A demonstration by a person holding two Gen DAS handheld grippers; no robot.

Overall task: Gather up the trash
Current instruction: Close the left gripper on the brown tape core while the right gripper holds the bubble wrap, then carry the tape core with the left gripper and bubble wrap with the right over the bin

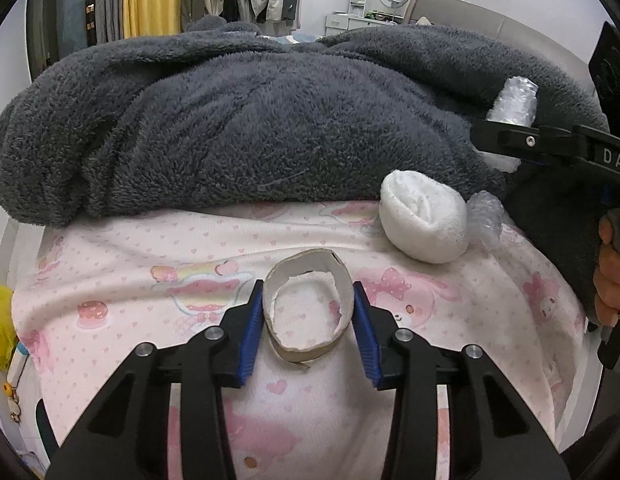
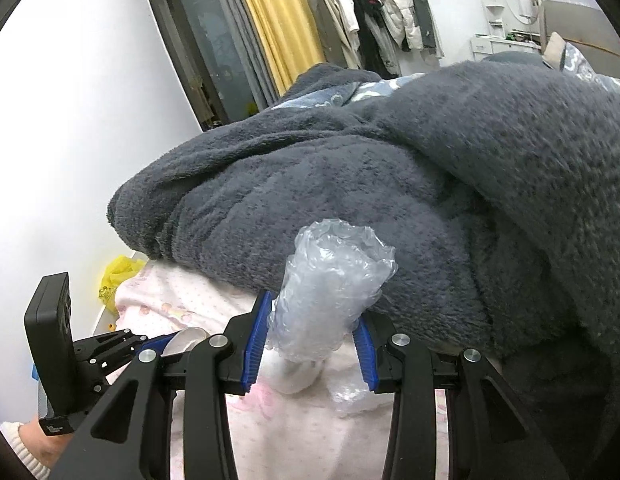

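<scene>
At the far left edge of the left wrist view a crumpled yellow plastic bag (image 1: 0, 324) hangs beside the bed; whether it is meant for the trash cannot be told. Lower centre of that view, the left gripper (image 1: 308, 322) has its blue pads pressed on both sides of a squashed grey-brown cardboard tube core (image 1: 308, 312) with torn white paper lining, which lies on the pink cartoon-print bedsheet (image 1: 150, 280). The core is flattened to an oval, its rim ragged. Right of centre a rolled white sock (image 1: 423, 220) rests against the edge of the dark grey fleece blanket (image 1: 230, 120), with a scrap of clear bubble wrap (image 1: 485, 216) touching its right side. At the upper right, the right gripper (image 1: 505, 136) reaches in from the edge.

In the right wrist view that right gripper (image 2: 311, 344) shows centre low, clamped on a crumpled roll of clear bubble wrap (image 2: 329, 288) that stands up above the pads, lifted clear of the sheet.

By the look of it, the task is midway: two pieces are gripped, neither yet dropped anywhere. The loose scrap remains, and the sock is probably not trash.
</scene>
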